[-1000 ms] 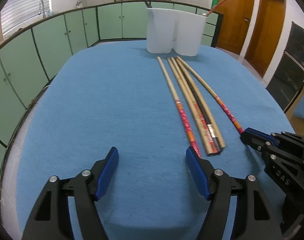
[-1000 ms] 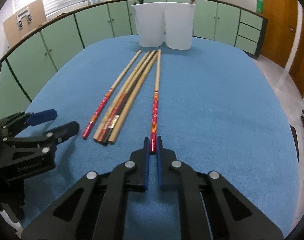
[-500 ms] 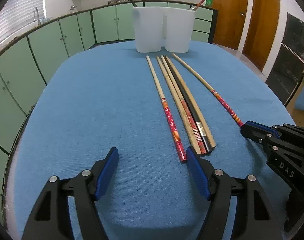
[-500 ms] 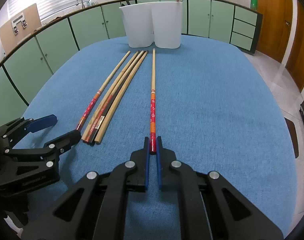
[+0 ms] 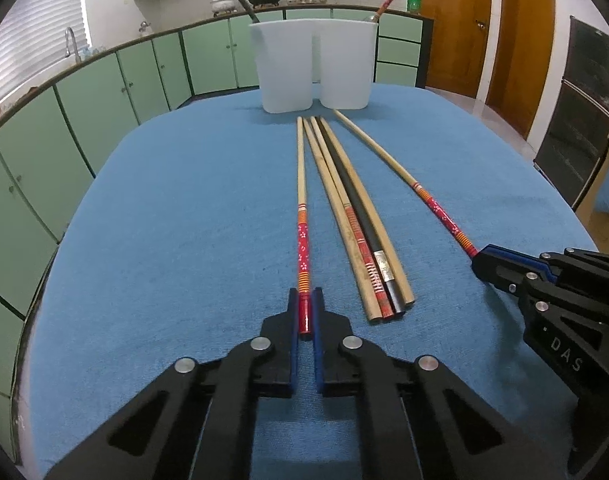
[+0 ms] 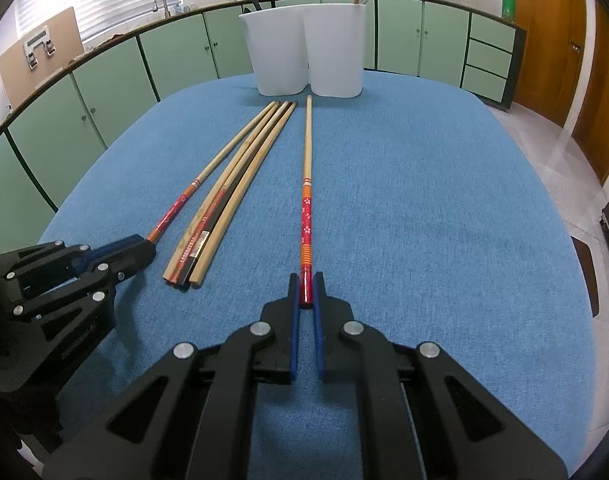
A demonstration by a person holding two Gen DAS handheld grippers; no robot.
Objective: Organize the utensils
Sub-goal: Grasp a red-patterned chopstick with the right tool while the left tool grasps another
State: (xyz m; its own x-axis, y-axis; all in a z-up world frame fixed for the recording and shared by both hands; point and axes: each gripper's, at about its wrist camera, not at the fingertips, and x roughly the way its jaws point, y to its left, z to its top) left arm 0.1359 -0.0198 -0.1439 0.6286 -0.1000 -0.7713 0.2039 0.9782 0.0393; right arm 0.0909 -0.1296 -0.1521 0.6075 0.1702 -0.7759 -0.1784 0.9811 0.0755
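Both wrist views face the shared white holders [image 5: 312,65].

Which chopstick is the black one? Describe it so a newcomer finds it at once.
Start at the two white tubs at the far end of the blue table. In front of them lies a tight bundle of four chopsticks. The black chopstick is the only dark one there, with a silver band near its close end.

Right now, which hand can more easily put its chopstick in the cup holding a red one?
Probably the right gripper: its chopstick ends just before that cup; the left gripper's chopstick points at the other cup.
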